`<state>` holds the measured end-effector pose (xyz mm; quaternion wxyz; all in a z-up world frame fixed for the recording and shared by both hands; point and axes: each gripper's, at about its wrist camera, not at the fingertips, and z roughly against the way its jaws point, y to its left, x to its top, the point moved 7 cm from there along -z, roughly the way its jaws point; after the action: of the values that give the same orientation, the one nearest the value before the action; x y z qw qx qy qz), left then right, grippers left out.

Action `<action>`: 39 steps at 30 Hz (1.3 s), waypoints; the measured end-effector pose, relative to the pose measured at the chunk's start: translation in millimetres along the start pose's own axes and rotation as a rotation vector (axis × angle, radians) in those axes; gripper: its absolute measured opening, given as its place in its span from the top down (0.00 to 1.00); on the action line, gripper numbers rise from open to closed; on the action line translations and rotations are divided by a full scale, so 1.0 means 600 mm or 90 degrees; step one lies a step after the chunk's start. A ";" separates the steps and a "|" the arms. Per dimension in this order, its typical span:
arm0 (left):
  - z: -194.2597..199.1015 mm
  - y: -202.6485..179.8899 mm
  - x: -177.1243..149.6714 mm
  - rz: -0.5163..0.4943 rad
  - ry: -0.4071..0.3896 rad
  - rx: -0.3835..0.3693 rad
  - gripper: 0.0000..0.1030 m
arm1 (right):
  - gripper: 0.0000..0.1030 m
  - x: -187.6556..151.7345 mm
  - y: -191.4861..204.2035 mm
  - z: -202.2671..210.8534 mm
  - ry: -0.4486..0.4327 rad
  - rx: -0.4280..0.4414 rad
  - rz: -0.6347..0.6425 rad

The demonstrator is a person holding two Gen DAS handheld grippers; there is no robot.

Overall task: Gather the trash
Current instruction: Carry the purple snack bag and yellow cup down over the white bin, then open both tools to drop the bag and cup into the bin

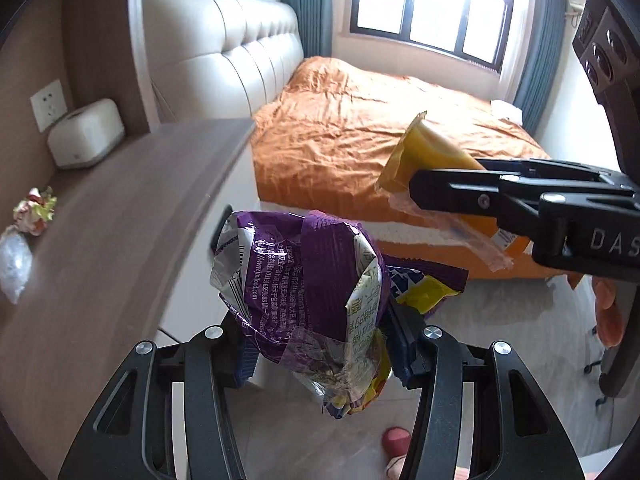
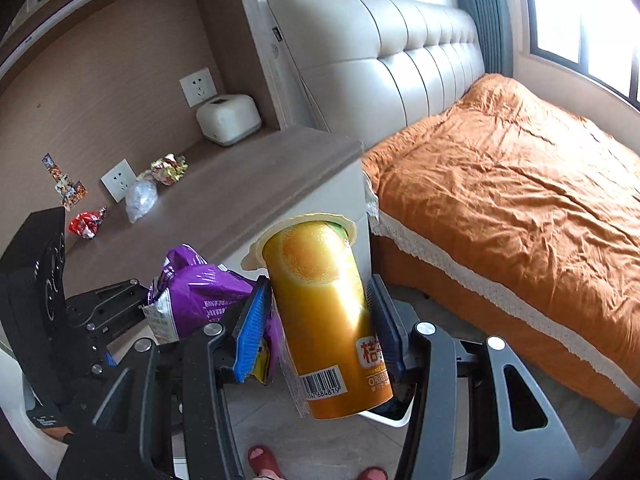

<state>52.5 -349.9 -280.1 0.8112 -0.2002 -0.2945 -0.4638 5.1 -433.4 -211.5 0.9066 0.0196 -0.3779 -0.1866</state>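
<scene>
My left gripper is shut on a crumpled purple snack bag and holds it in the air beside the nightstand. My right gripper is shut on an orange drink cup with a barcode, held upside-down over the floor. The cup also shows in the left wrist view, to the right of the bag. The purple bag also shows in the right wrist view, left of the cup. More trash lies on the nightstand top: a red wrapper, a clear plastic bag and a gold-green wrapper.
A white tissue box stands at the back of the nightstand. The bed with an orange cover is to the right. A white bin rim shows under the cup. Red slippers are on the tile floor.
</scene>
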 end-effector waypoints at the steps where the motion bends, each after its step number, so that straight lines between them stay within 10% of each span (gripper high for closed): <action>1: -0.023 -0.010 -0.011 0.001 0.011 -0.004 0.50 | 0.51 -0.013 -0.016 -0.016 0.010 -0.004 -0.005; 18: -0.497 -0.046 -0.307 0.034 0.168 -0.042 0.50 | 0.51 -0.372 -0.249 -0.426 0.191 -0.017 -0.117; 26: -0.613 -0.046 -0.388 0.036 0.207 -0.066 0.48 | 0.50 -0.466 -0.278 -0.545 0.217 -0.015 -0.119; 28: -0.640 -0.049 -0.397 0.041 0.220 -0.074 0.34 | 0.44 -0.481 -0.286 -0.568 0.220 -0.018 -0.119; 30: -0.656 -0.050 -0.402 0.050 0.220 -0.075 0.05 | 0.04 -0.490 -0.288 -0.582 0.220 -0.015 -0.114; 39: -0.675 -0.043 -0.406 0.067 0.223 -0.074 0.05 | 0.04 -0.500 -0.295 -0.590 0.218 -0.026 -0.085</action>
<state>51.7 -450.1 -742.7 0.8601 -0.1784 -0.1107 -0.4649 -0.6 -529.1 -698.6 0.9436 0.0578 -0.2117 -0.2480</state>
